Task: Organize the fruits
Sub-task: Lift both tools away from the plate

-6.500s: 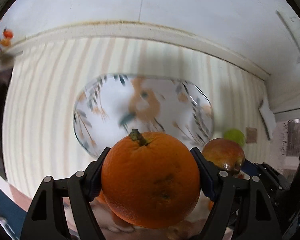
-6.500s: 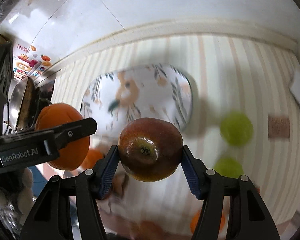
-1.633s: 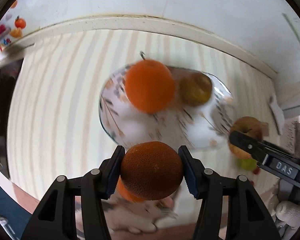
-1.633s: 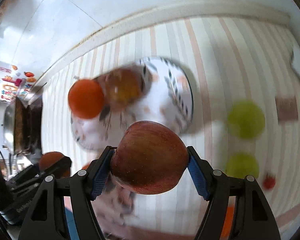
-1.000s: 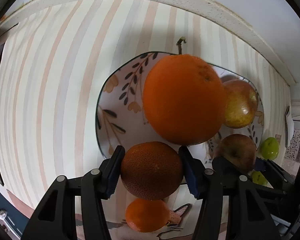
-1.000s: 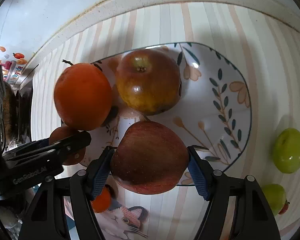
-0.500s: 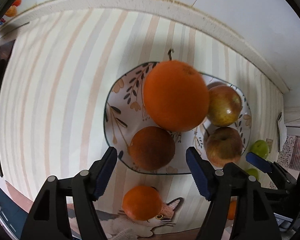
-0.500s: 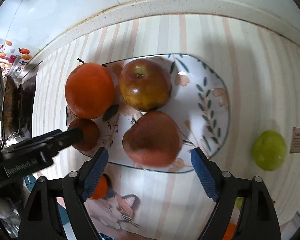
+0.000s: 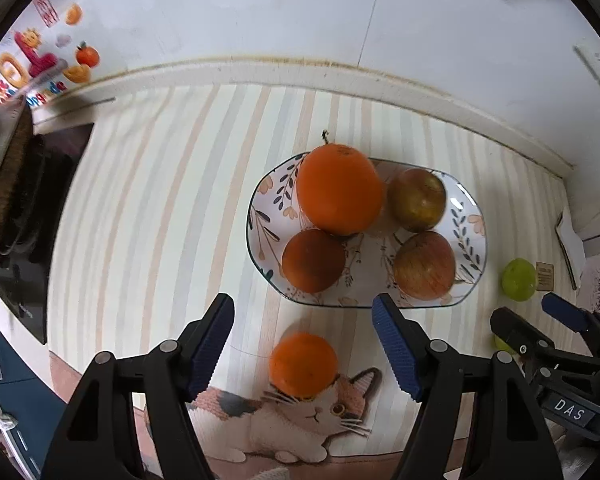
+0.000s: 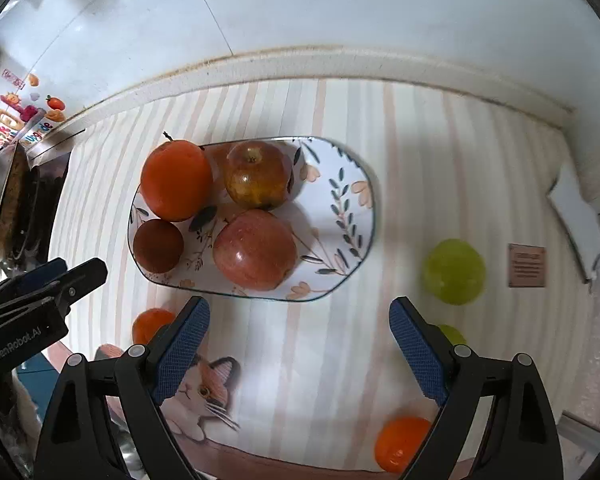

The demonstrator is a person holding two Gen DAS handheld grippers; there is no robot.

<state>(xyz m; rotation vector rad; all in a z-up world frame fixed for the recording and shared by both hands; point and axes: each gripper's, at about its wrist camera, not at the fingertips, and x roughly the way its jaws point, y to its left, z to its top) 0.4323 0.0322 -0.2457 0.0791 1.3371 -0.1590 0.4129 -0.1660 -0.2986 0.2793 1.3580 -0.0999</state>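
A leaf-patterned plate (image 9: 470, 216) (image 10: 352, 204) holds a large orange (image 9: 338, 192) (image 10: 176, 180), a small dark orange (image 9: 313, 266) (image 10: 158, 246), a brownish apple (image 9: 417, 199) (image 10: 258, 174) and a red apple (image 9: 424, 264) (image 10: 254, 250). My left gripper (image 9: 303, 342) is open and empty, above a small orange (image 9: 303, 364) (image 10: 150, 324) lying near the plate's front. My right gripper (image 10: 298, 342) is open and empty in front of the plate. A green fruit (image 9: 519, 274) (image 10: 453, 272), a second green fruit (image 10: 452, 334) and another small orange (image 10: 400, 442) lie on the striped mat.
A cat picture (image 9: 300, 412) is printed at the mat's near edge. A stove with a pan (image 9: 8, 184) stands at the left. A white wall (image 9: 300, 20) runs behind. A white card (image 10: 576, 216) and a brown tag (image 10: 526, 266) lie at the right.
Both grippers opened, leaving the dark orange and red apple on the plate, then drew back and up. The plate now looks smaller and farther.
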